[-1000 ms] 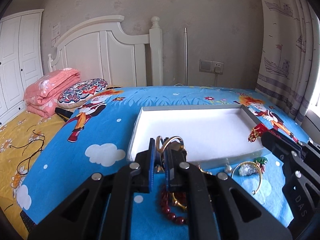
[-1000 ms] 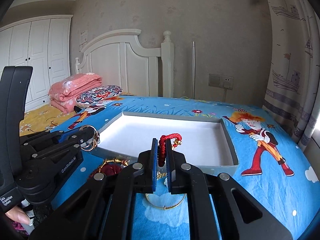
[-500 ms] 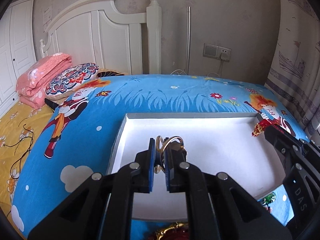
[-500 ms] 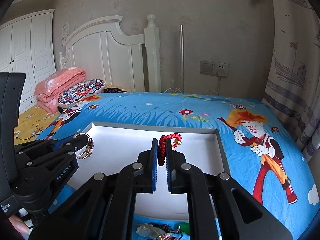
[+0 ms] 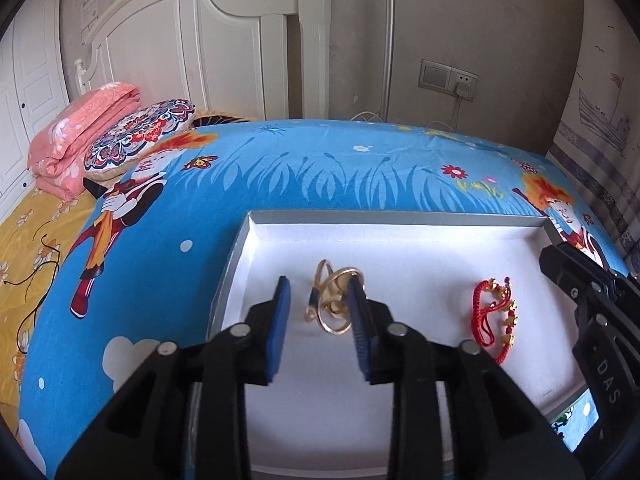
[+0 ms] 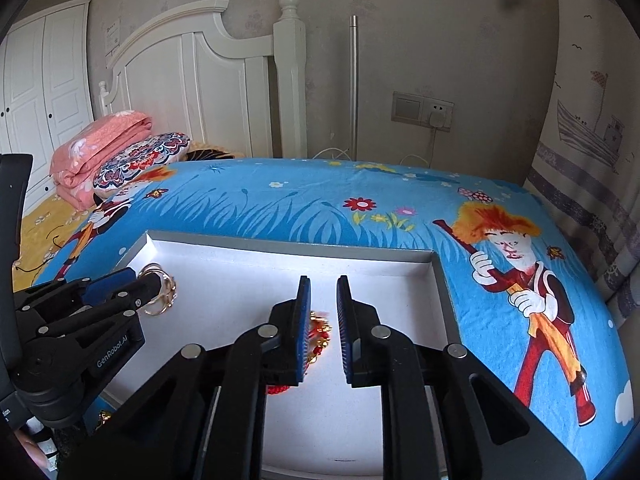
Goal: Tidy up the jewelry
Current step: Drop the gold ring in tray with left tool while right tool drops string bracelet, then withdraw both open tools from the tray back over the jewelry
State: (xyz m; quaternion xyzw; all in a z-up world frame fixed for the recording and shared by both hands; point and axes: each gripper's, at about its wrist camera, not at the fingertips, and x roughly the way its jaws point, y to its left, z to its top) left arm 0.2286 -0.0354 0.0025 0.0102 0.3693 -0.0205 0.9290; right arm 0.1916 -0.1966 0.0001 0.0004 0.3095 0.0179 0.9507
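Note:
A shallow white tray (image 5: 400,216) with a grey rim lies on the blue cartoon bedsheet. My left gripper (image 5: 319,284) hangs over the tray's left part with its jaws opening. A bunch of gold bangles (image 5: 332,300) sits loose between them, against the right pad. My right gripper (image 6: 323,282) is over the tray (image 6: 280,242) too, jaws opening. The red cord bracelet (image 6: 318,332) shows blurred just below its pads. In the left wrist view that red bracelet (image 5: 494,320) is down on the tray floor, under the right gripper (image 5: 556,258). The right wrist view shows the left gripper (image 6: 136,280) with the gold bangles (image 6: 158,290).
More jewelry lies on the sheet at the tray's near edge (image 5: 564,428) (image 6: 105,416). A pink folded blanket (image 5: 80,128) and a patterned pillow (image 5: 140,136) rest by the white headboard (image 5: 220,40). A curtain (image 6: 592,140) hangs at right.
Both grippers moved forward from the jewelry pile to over the tray. Their jaws went from shut to apart. The red bracelet dropped from the right gripper, and the gold bangles came loose.

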